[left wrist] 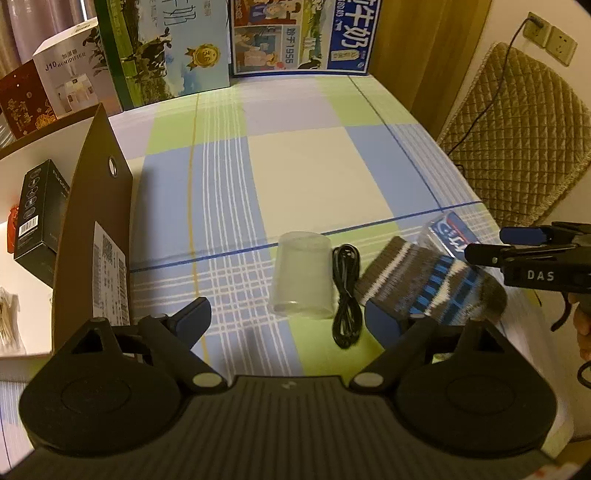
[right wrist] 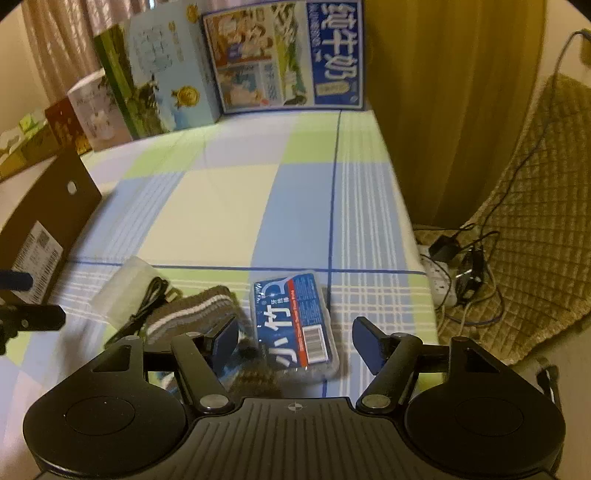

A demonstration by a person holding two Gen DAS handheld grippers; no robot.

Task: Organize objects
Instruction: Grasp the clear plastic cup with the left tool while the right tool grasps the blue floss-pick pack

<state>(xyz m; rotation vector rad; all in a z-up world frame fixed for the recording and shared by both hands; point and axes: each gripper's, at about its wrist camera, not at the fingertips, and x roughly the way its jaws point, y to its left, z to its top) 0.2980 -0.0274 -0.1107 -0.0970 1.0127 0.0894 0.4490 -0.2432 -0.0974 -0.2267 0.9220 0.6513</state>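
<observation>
Seemingly little is sorted: both tools (left wrist: 288, 317) (right wrist: 295, 341) gape empty over the clear plastic cup (left wrist: 301, 275), black cable (left wrist: 345, 295), striped sock (left wrist: 424, 284) and blue floss box (right wrist: 295, 325).

Looks like a lived-in home, probably a bedroom or spare room. Checked cloth in blue, green and cream (left wrist: 295, 166) spread over the work surface. Milk cartons (left wrist: 299, 33) and a humidifier box (left wrist: 70, 74) stacked at twelve and ten o'clock. Quilted cushion (left wrist: 517, 140), wall sockets (left wrist: 550, 35), curtain (right wrist: 450, 110) and power strip (right wrist: 441, 284) at two to three o'clock.
</observation>
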